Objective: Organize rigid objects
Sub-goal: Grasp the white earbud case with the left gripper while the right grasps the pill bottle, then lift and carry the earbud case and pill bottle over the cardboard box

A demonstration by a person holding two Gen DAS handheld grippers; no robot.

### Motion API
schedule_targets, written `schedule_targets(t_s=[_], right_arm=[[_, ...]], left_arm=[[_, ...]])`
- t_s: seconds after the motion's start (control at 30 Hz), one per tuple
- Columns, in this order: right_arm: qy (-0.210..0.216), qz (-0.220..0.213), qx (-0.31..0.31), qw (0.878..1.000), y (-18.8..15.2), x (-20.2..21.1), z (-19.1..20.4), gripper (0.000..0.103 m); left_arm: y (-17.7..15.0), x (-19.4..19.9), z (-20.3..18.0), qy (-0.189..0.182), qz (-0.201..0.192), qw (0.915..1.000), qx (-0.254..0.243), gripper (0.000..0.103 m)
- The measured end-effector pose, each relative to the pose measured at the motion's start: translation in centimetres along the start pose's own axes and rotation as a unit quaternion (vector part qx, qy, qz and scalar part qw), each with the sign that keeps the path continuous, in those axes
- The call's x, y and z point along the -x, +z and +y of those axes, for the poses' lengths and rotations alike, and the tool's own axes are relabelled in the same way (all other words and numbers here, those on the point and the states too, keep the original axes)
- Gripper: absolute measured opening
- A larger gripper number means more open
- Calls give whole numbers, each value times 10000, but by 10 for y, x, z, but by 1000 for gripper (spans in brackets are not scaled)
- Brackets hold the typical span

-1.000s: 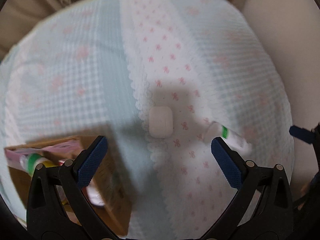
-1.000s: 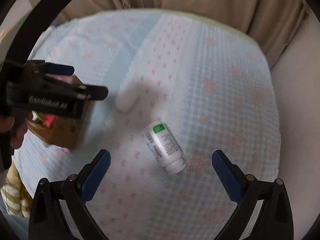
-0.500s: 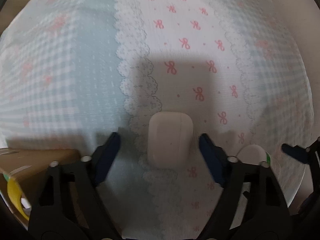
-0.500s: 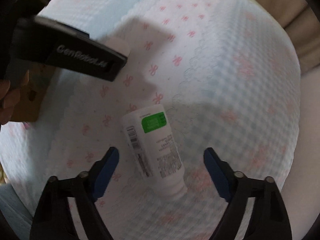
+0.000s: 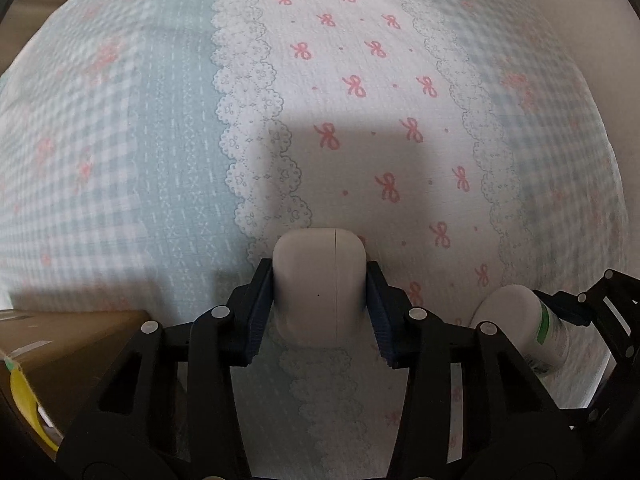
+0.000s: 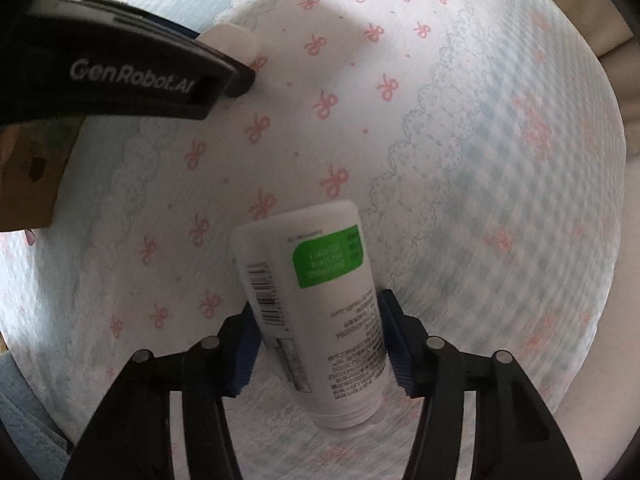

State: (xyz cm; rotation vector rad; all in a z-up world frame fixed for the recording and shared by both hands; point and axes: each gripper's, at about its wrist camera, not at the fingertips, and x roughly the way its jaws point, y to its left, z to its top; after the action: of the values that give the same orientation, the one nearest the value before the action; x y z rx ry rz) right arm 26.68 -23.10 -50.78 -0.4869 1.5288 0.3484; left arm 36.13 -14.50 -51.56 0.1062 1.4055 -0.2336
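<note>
A: Item one, left gripper (image 5: 319,300)?
B: Its blue pads are pressing both sides of a white earbud case (image 5: 319,280), which is resting on the bow-print strip of the cloth (image 5: 380,120). The case's seam is running straight away from the camera.

A: Item two, right gripper (image 6: 318,344)?
B: It is clamping a white bottle with a green label (image 6: 316,308) around its middle. The bottle is lying on its side, cap end toward the camera and base pointing away, tilted slightly left.

A: Spacing between the two?
B: The bottle is lying just to the right of the case; in the left wrist view it (image 5: 524,332) is showing at the lower right with the right gripper on it.

A: Room and edges?
B: Bare patterned cloth is stretching ahead of both grippers; the cloth's edge is curving along the right side, with a beige area beyond.

A: Containers?
B: A cardboard box (image 5: 60,344) is sitting at the left, near the left gripper. Something yellow is showing at its opening; the rest of its contents cannot be made out.
</note>
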Motion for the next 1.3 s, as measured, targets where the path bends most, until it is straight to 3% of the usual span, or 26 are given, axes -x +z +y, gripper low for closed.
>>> schedule_targets(t_s=[0.33,0.47,0.67,0.83,1.03,1.3], right_arm=[[220,-248,-715,9969,-12,31,-22,51],[389,-528,-1186,9908,-25,64,-38,51],[622,-1128,-1956,9722,-49,143,-55,51],[642,-1669,-2280,9571,-61,217,-40,51],[877,-2386,-2272,9401,-51,284,-15,51],[1498,-2923,-1854,9261,-15,324,43,51]], left_arm=[[5,45,-8,-156,-238,9996,27,41],[0,90,-11,-261,-503,9984,43,41],[-15,172,-15,-401,-998,9942,91,41],[-36,240,-3,-450,-1474,9878,215,41],[-73,307,35,-330,-1928,9793,523,41],[-126,359,106,53,-2226,9705,921,41]])
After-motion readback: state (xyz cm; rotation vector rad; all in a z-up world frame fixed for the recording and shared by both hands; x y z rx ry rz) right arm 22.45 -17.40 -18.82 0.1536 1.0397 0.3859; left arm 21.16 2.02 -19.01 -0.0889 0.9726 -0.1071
